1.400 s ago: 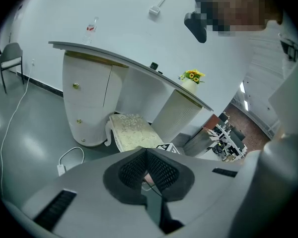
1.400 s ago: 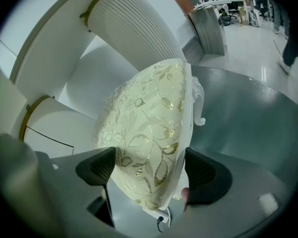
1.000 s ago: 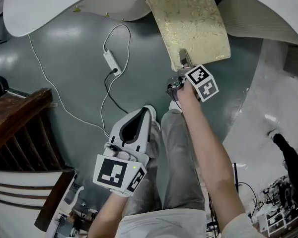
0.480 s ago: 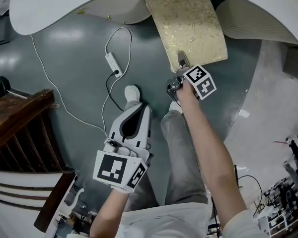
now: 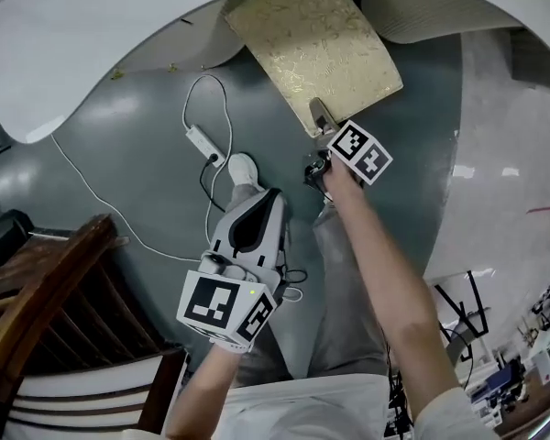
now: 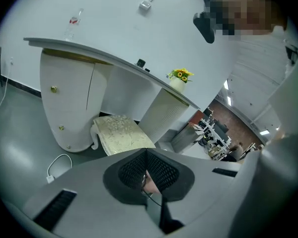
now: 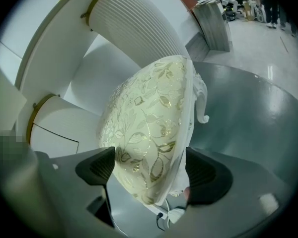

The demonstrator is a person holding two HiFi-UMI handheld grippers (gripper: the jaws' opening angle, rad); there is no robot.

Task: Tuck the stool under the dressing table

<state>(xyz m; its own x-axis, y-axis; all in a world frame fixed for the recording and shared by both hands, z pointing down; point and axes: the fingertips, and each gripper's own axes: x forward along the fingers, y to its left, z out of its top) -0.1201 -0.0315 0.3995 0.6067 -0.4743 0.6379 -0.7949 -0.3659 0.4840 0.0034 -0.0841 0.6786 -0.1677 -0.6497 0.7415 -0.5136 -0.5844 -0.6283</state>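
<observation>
Two tongs, one at work: my right tongs (image 5: 319, 117) clamp the near edge of the gold-patterned stool (image 5: 313, 53), its cushion pinched between both pads. The stool's far end sits under the white table (image 5: 101, 35), between the cabinet (image 5: 206, 39) and the ribbed pedestal (image 5: 422, 12); its near end juts out over the grey floor (image 5: 147, 181). My left tongs (image 5: 271, 196) hang fully closed and empty above my leg, near a white power cable (image 5: 198, 140).

I note: stool (image 5: 312, 53) seat cream with gold leaf pattern; table (image 5: 92, 53) white; floor (image 5: 137, 181) grey-green; cable (image 5: 200, 141) white; cubes on my left tongs (image 5: 273, 195) and right tongs (image 5: 317, 115) black-and-white squares.
</observation>
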